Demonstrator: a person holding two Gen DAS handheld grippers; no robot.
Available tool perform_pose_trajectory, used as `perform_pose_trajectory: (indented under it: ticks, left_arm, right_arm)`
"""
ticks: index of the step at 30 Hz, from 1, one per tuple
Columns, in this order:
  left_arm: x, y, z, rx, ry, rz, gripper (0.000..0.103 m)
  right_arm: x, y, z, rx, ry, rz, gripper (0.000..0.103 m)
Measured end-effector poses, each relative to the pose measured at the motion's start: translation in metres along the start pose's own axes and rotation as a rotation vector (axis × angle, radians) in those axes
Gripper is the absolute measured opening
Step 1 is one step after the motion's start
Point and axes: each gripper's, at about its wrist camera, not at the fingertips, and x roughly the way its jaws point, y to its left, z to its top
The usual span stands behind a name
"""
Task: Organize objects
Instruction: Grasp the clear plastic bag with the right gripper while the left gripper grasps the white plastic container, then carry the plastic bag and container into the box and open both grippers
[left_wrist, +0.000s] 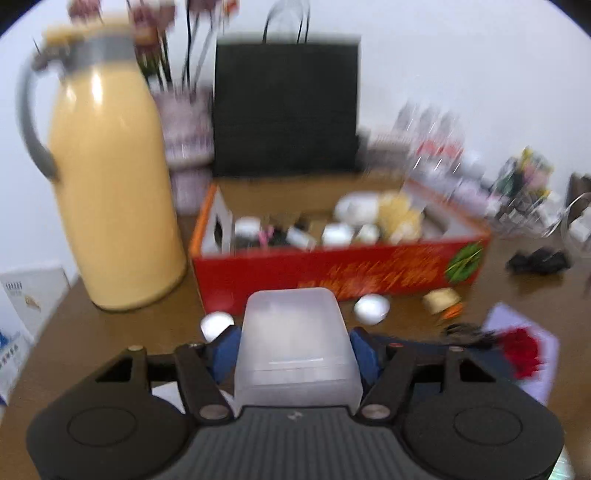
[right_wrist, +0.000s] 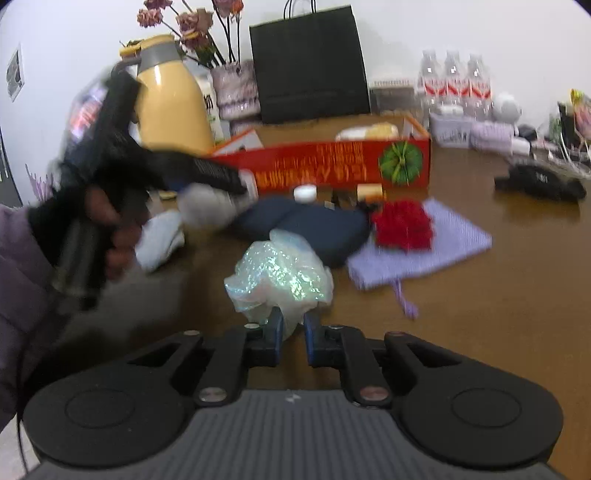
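Your left gripper (left_wrist: 295, 347) holds a frosted white plastic box (left_wrist: 295, 343) between its blue pads, the jaws spread wide to the box's sides and touching them. The box sits just in front of the red cardboard box (left_wrist: 332, 273), low over the brown table (left_wrist: 74, 332).

Your right gripper (right_wrist: 293, 332) is nearly closed, pinching a crumpled iridescent plastic bag (right_wrist: 280, 277), well in front of the red cardboard box.

Inside the red cardboard box lie small white jars and a yellow bundle, too blurred to name. Against its front edge are a white round lid (left_wrist: 371, 308) and a small gold-wrapped item (left_wrist: 441, 300). Between it and your right gripper lie a dark blue pouch (right_wrist: 314, 225) and a red flower (right_wrist: 402, 225) on a lilac cloth bag (right_wrist: 454, 243). To its left stands a yellow thermos jug (left_wrist: 114, 192); behind it, a black paper bag (left_wrist: 286, 107).
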Motion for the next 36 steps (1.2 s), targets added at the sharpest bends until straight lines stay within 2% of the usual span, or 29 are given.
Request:
perform_pose_trajectory:
  ticks: [3,8,12,15,18,22,25,27,30,33,36]
  left_arm:
    - [-0.063,0.0,-0.005,-0.036,-0.089,-0.06,0.064]
    - [-0.122,0.0,-0.026,-0.092,-0.134,-0.099,0.064]
    - [-0.129,-0.001,-0.031,-0.078,-0.117,-0.096,0.064]
    - [-0.124,0.002,-0.023,-0.091,-0.108,-0.159,0.064]
    - [-0.11,0.004,-0.004,-0.068,-0.11,-0.189,0.064]
    - [-0.066,0.002,0.051,-0.018,-0.129,-0.226,0.064]
    - [-0.003,-0.003,0.095,-0.035,-0.044,-0.263,0.064]
    - [0.045,-0.007,0.115,-0.065,0.057,-0.283,0.064]
    - [0.123,-0.012,0.131,-0.079,0.265,-0.276,0.064]
    - [0.172,-0.019,0.135,-0.086,0.367,-0.22,0.064]
    - [0.208,-0.026,0.139,-0.083,0.428,-0.252,0.067]
  right_arm:
    - [-0.019,-0.003,-0.002,0.015,-0.044,-0.013,0.011]
    - [-0.046,-0.01,0.004,0.031,-0.123,-0.021,0.007]
    - [-0.053,-0.017,0.013,0.035,-0.13,0.007,0.004]
    - [-0.056,-0.023,0.026,0.037,-0.157,0.007,0.003]
    - [-0.057,-0.028,0.048,0.016,-0.205,-0.012,0.003]
    - [-0.033,-0.04,0.103,-0.024,-0.258,-0.047,0.003]
    - [0.008,-0.058,0.16,-0.021,-0.249,-0.048,0.003]
    - [0.048,-0.075,0.201,0.008,-0.178,-0.049,0.003]
    - [0.106,-0.099,0.244,0.052,-0.035,-0.043,0.004]
    - [0.156,-0.108,0.262,0.029,0.081,-0.102,0.004]
    - [0.2,-0.111,0.257,-0.005,0.197,-0.164,0.004]
